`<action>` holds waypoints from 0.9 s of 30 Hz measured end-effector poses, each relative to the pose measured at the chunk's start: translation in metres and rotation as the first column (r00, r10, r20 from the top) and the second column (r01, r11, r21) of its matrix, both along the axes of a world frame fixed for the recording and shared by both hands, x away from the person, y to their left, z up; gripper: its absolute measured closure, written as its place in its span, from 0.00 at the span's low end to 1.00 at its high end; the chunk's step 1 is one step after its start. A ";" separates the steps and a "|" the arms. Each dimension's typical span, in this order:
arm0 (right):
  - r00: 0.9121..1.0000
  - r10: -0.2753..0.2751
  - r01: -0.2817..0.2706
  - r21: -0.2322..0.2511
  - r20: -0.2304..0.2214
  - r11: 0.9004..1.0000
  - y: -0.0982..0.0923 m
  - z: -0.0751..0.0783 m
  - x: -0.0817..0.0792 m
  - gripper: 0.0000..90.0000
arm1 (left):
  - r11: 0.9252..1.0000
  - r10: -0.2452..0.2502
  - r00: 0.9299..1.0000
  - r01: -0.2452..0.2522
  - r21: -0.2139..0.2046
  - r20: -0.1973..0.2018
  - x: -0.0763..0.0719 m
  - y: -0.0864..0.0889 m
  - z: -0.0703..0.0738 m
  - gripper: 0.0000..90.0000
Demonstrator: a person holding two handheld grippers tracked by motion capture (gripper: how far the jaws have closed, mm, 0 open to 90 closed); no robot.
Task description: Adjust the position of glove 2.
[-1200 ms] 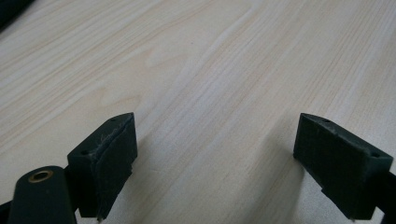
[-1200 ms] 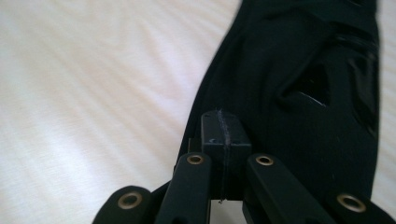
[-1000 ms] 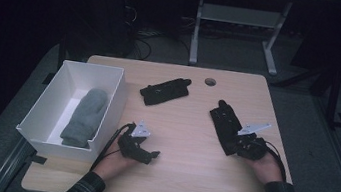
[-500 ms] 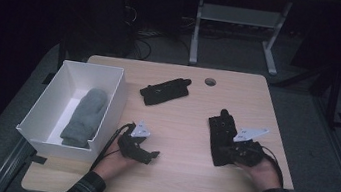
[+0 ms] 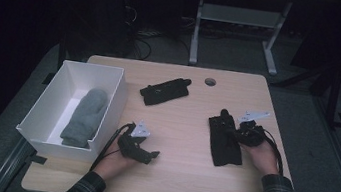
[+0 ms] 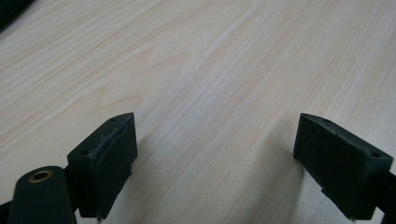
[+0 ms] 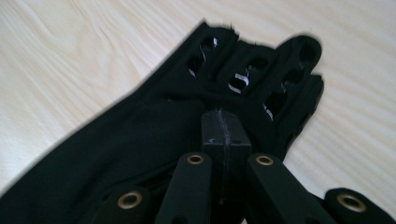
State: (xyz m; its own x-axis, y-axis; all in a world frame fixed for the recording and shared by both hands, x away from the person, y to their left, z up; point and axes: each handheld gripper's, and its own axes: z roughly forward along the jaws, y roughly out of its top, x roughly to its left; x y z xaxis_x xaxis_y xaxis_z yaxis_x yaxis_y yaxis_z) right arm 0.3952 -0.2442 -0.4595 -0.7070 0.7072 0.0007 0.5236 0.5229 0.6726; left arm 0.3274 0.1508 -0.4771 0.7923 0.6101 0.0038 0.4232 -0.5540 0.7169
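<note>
A black glove with open-work fingers (image 5: 222, 144) lies on the right half of the wooden table (image 5: 172, 177). My right gripper (image 5: 235, 133) is shut, its pads pressed together on the glove's fabric (image 7: 140, 135) just below the finger bases (image 7: 226, 121). My left gripper (image 5: 147, 154) rests low at the table's front left, close to the white box. Its jaws stand wide open over bare wood (image 6: 217, 135) with nothing between them.
A second black glove (image 5: 165, 91) lies at the table's back middle. A white box (image 5: 94, 67) at the left edge holds a grey mitten (image 5: 83, 116). A round cable hole (image 5: 210, 82) sits near the back edge. Table legs and cables stand beyond on the dark floor.
My right hand has drawn the black glove a little toward the front edge and turned it from slanting to nearly straight. The left gripper has stayed put.
</note>
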 end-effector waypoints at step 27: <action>0.996 0.057 -0.056 0.002 -0.066 0.998 0.015 -0.002 -0.085 1.00 | 1.000 0.002 1.000 -0.002 0.002 0.001 -0.001 0.000 0.000 0.14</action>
State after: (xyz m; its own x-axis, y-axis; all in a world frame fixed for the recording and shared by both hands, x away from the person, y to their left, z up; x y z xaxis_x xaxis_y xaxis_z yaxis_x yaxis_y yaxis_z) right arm 0.3098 -0.2295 -0.4619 -0.7442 0.6661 0.0494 0.5368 0.5525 0.6376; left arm 0.3269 0.1511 -0.4774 0.7913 0.6113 0.0056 0.4237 -0.5549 0.7159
